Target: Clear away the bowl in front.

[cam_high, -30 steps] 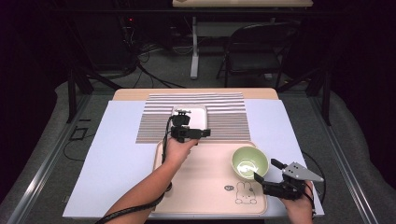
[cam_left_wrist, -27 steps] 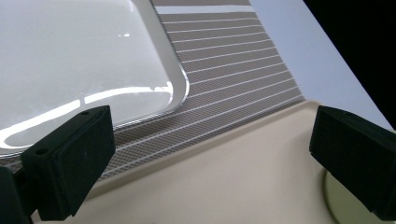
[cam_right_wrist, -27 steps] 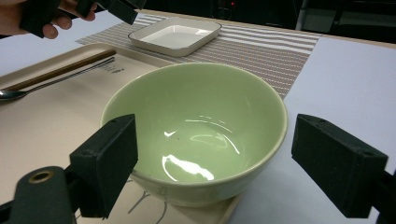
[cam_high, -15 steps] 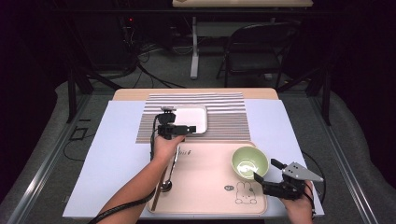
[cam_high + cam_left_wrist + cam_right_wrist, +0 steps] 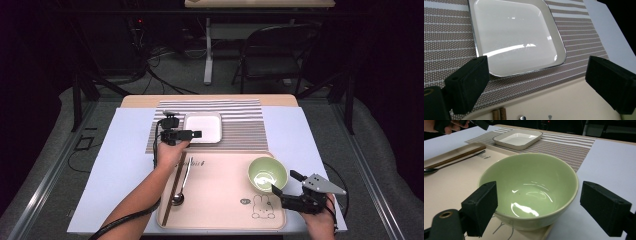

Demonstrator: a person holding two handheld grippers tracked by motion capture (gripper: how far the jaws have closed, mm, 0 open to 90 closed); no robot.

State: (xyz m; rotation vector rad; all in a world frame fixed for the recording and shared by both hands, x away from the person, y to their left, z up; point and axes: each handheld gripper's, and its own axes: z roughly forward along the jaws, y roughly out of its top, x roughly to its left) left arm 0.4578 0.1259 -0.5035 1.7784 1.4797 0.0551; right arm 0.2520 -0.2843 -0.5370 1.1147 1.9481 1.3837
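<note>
High view: my left hand-held gripper [image 5: 196, 134] has slid from over the white plate [image 5: 204, 127] toward 9 o'clock — jaws spread, just easing narrower, holding nothing; the plate sits on the striped mat [image 5: 240, 130].

Left gripper view: plate [image 5: 516, 35] at 12, near edge between the jaws, mat free around it.

Right gripper view: right hand-held gripper [image 5: 537, 206] released, flanking the green bowl [image 5: 529, 187] at the tray's [image 5: 451, 180] corner.

No words or numbers can be read. A small dark print is seen on the tray [image 5: 220, 220] near its far left corner, possibly lettering, but too blurred. A rabbit outline is drawn near its near right corner.
</note>
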